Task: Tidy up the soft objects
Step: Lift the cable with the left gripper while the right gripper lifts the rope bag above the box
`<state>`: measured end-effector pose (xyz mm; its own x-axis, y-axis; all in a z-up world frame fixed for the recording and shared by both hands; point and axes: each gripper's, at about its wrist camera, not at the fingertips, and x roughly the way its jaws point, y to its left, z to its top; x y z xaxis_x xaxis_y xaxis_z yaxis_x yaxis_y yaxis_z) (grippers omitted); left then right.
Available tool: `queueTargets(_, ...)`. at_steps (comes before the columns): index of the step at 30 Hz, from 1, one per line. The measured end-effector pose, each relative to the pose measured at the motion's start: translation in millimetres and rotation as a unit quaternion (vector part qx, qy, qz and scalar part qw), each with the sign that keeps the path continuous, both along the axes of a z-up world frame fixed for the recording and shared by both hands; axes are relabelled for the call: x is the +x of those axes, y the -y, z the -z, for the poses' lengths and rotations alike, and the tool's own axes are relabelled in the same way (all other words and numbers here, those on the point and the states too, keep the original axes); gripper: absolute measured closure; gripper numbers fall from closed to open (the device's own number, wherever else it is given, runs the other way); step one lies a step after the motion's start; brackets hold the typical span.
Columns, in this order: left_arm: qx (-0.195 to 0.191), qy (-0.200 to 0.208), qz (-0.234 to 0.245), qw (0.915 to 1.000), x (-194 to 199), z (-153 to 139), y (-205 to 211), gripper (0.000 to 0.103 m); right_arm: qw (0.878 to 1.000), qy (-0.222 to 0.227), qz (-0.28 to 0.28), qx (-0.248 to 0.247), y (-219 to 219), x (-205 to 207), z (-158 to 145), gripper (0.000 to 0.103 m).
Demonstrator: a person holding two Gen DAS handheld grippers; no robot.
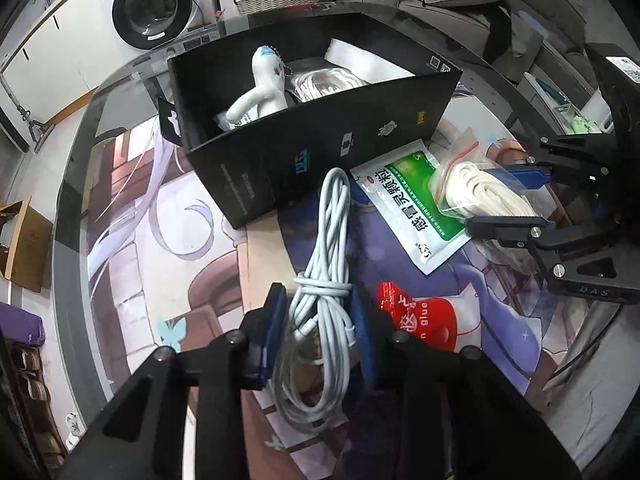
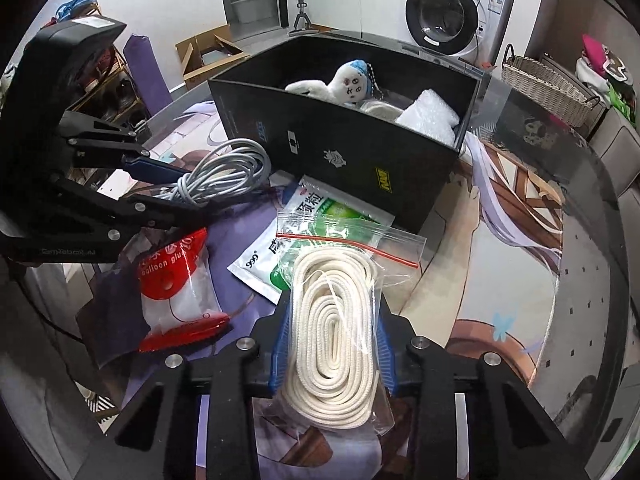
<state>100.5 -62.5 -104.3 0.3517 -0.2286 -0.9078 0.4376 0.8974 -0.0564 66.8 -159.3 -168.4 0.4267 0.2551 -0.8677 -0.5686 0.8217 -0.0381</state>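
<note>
Matt black cardboard box (image 2: 360,152); glossy plastic bag (image 2: 340,264); woven cotton rope (image 2: 332,340).

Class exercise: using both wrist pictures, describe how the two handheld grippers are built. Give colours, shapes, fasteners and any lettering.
Both are alike. The left gripper and right gripper have angular black linkage arms joined by round silver screw heads, ending in blue pads. The right gripper carries raised lettering "DAS" on its black frame; pale lettering on the left gripper's frame is too blurred to read. No hands, sleeves or cables show.

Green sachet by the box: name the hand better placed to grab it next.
Neither is free: the left gripper is shut on the cable bundle, the right gripper on the bagged rope. The right is likely nearer the green sachet.
</note>
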Motion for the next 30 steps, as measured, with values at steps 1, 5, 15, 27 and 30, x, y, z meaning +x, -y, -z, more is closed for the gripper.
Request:
queueTargets(1,0.000,0.002,0.001,1.0000,-1,0,-2,0.072,1.000,0.002,0.001,0.001,0,-1,-1,0.067)
queueTargets(5,-0.006,0.016,0.007,0.9998,-6,-5,0,0.072,1.000,0.007,0.006,0.006,4,0,-6,0.067)
queueTargets(15,-0.032,0.072,0.011,0.9968,-15,-31,0,0.072,0.999,0.035,0.015,0.036,9,0,-27,0.067)
queueTargets(27,-0.077,0.172,-0.008,0.9820,-27,-71,0,0.072,0.984,0.141,0.021,0.104,8,-14,-78,0.067)
queueTargets(30,-0.083,0.199,-0.016,0.9764,-30,-78,-5,0.072,0.977,0.175,0.027,0.118,11,-20,-90,0.067)
